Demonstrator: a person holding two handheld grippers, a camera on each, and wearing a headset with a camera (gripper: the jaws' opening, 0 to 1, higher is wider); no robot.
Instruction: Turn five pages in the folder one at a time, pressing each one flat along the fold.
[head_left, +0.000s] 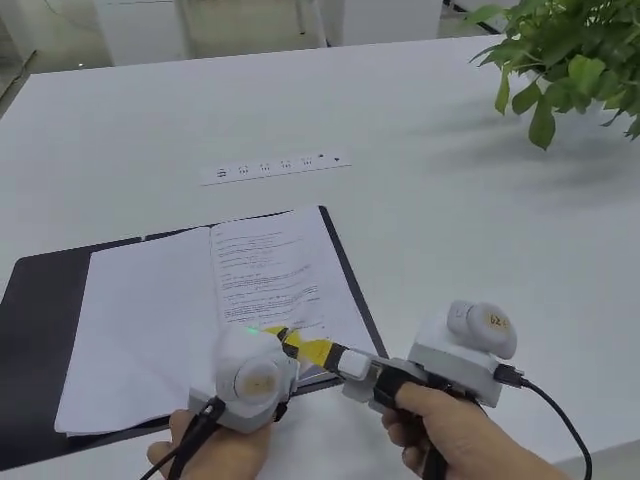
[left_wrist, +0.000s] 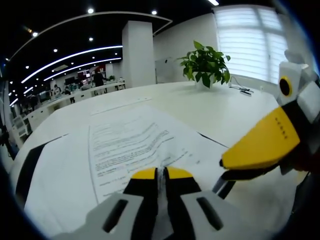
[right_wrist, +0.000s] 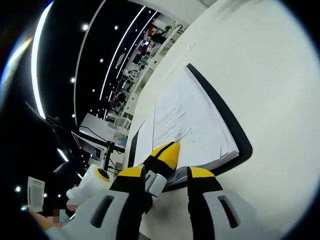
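- The folder (head_left: 40, 330) lies open on the white table (head_left: 450, 200), toward 8 o'clock in the head view, its black cover showing past the paper at 9 o'clock.
- A blank page (head_left: 150, 320) lies on the folder's left half and a printed page (head_left: 270, 275) on its right half.
- In its own view, the left gripper (left_wrist: 161, 173) has its yellow-tipped jaws drawn together with a thin slit between. They sit low over the near edge of the printed page. Whether a sheet is caught in the slit I cannot tell.
- The right gripper (right_wrist: 166, 172) has its jaws well apart, pointing from 3 o'clock across the folder's near right corner. One jaw of the left gripper shows between them.
- In the head view the two grippers meet at 6 o'clock of the printed page, the left hand (head_left: 215, 452) and right hand (head_left: 460, 435) beneath them.
- A power strip (head_left: 275, 167) lies on the table at 12 o'clock from the folder, well apart.
- A leafy plant (head_left: 570, 60) stands at 1 o'clock.
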